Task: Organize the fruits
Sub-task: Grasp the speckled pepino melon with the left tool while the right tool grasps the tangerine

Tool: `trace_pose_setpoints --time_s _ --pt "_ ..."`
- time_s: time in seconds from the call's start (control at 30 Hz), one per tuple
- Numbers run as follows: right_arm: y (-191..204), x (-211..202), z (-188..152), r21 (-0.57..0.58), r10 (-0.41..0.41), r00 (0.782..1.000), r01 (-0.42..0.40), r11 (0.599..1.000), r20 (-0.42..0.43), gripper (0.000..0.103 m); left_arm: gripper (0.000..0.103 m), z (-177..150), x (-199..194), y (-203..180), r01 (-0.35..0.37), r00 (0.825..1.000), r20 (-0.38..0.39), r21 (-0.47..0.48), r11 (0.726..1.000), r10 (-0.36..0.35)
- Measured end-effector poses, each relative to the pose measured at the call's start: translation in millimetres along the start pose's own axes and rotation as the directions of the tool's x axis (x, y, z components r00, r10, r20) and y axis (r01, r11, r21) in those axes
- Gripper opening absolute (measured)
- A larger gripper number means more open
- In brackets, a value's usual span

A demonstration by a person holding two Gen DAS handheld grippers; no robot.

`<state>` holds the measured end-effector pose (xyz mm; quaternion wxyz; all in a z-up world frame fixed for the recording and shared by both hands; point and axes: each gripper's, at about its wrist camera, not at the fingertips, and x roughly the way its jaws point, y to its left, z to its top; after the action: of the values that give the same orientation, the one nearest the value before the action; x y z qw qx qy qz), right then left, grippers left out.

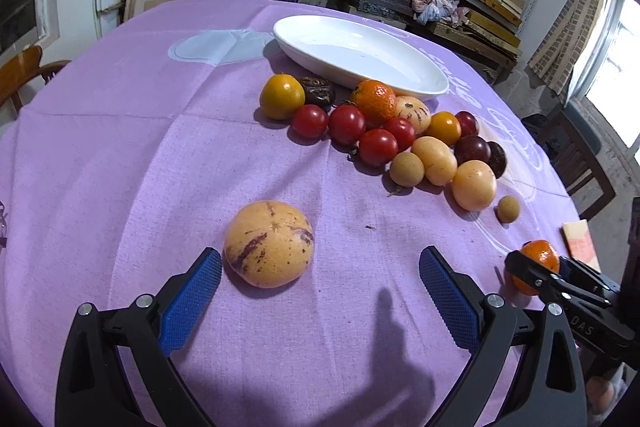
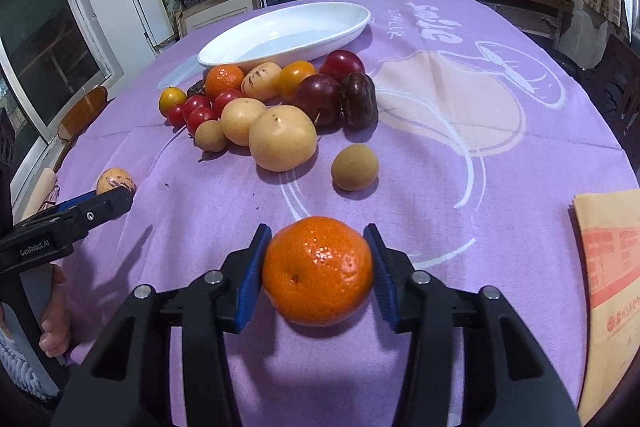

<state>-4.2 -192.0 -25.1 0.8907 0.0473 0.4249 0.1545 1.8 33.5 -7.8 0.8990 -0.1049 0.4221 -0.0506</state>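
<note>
My right gripper (image 2: 316, 231) is shut on an orange tangerine (image 2: 318, 271) that rests on the purple tablecloth; both blue pads touch its sides. The left wrist view shows that tangerine (image 1: 541, 254) at the far right, behind the right gripper (image 1: 520, 265). My left gripper (image 1: 320, 261) stands open, and a purple-streaked yellow melon (image 1: 269, 243) lies just off its left fingertip, untouched. A pile of mixed fruit (image 1: 380, 135) lies in front of an empty white oval plate (image 1: 320, 67). From the right wrist, the pile (image 2: 272, 107) and the plate (image 2: 260, 61) lie farther back.
A small brown fruit (image 2: 354, 167) lies alone between the tangerine and the pile. A yellow printed paper packet (image 2: 608, 287) lies at the table's right edge. A person's hand (image 2: 56, 323) holds the left gripper's handle. Wooden chairs (image 1: 24, 67) and stacked shelves surround the table.
</note>
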Motion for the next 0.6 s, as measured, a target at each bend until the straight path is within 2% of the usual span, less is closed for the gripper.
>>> trace_pose_setpoints --time_s 0.07,0.17,0.27,0.4,0.47,0.5,0.53,0.6 --pt "-0.3 -0.5 -0.7 -0.003 0.005 1.0 -0.005 1.0 -0.001 0.047 0.1 -0.6 -2.2 2.2 0.032 0.999 -0.01 0.0 0.999 -0.032" --pt "-0.9 -0.6 -0.4 0.003 0.014 1.0 -0.014 1.0 -0.001 0.047 0.099 0.1 -9.4 2.8 0.078 0.997 0.015 0.011 0.997 -0.078" --pt "-1.0 -0.3 -0.4 0.006 0.025 1.0 -0.025 1.0 -0.003 0.047 0.099 3.4 -12.4 -3.2 0.079 0.996 0.041 0.064 0.995 -0.082" --pt "-2.8 -0.4 -0.3 0.015 0.038 0.999 -0.038 0.999 -0.002 0.047 0.089 8.2 -1.3 1.9 0.033 0.999 0.016 0.057 0.998 -0.034" --pt "-2.8 -0.5 -0.1 0.016 0.039 0.999 -0.039 0.999 -0.002 0.047 0.075 9.8 7.7 9.5 0.018 1.0 -0.014 0.02 1.0 -0.018" --pt "-2.8 -0.5 -0.1 0.016 0.04 0.999 -0.04 0.999 -0.002 0.047 0.063 11.0 10.9 13.5 0.005 1.0 -0.024 0.004 1.0 -0.005" --pt "-2.7 -0.5 -0.1 0.017 0.04 0.999 -0.04 0.999 -0.002 0.047 0.056 10.7 9.9 15.6 -0.007 1.0 -0.01 0.004 1.0 0.007" --pt "-2.3 -0.6 0.0 0.018 0.043 0.999 -0.043 0.999 -0.002 0.047 0.055 12.3 10.6 15.9 -0.018 1.0 -0.011 0.002 1.0 0.018"
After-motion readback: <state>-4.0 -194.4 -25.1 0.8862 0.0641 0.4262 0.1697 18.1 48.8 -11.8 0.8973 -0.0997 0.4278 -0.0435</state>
